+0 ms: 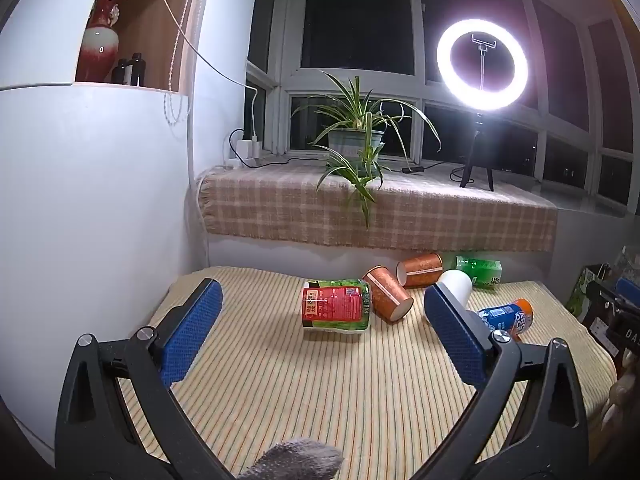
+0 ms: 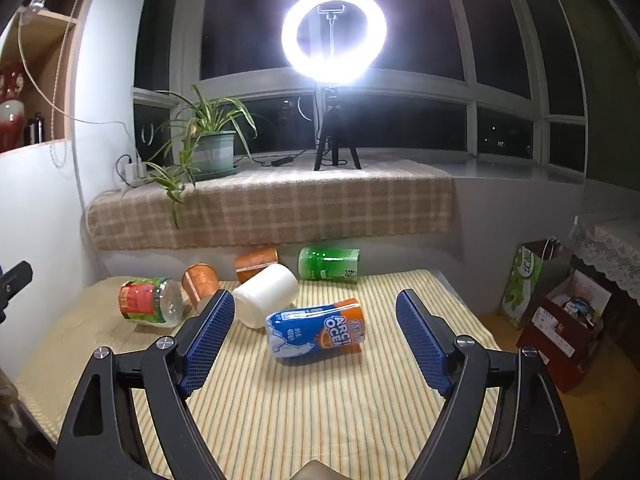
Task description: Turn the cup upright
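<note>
Several cups and containers lie on their sides on the striped mat (image 1: 320,380). A white cup (image 2: 266,294) lies beside a blue and orange cup (image 2: 316,330). Two brown paper cups (image 1: 386,294) (image 1: 420,270) lie behind, with a red-labelled clear jar (image 1: 336,306) to the left and a green container (image 2: 330,264) at the back. My left gripper (image 1: 322,300) is open and empty, in front of the jar. My right gripper (image 2: 316,308) is open and empty, with the blue and orange cup lying between and beyond its fingertips.
A sill with a checked cloth (image 2: 272,208) runs behind the mat, with a potted plant (image 1: 354,144) and a lit ring light on a tripod (image 2: 334,36). A white cabinet wall (image 1: 80,200) stands left. Bags and boxes (image 2: 556,320) sit on the floor at right.
</note>
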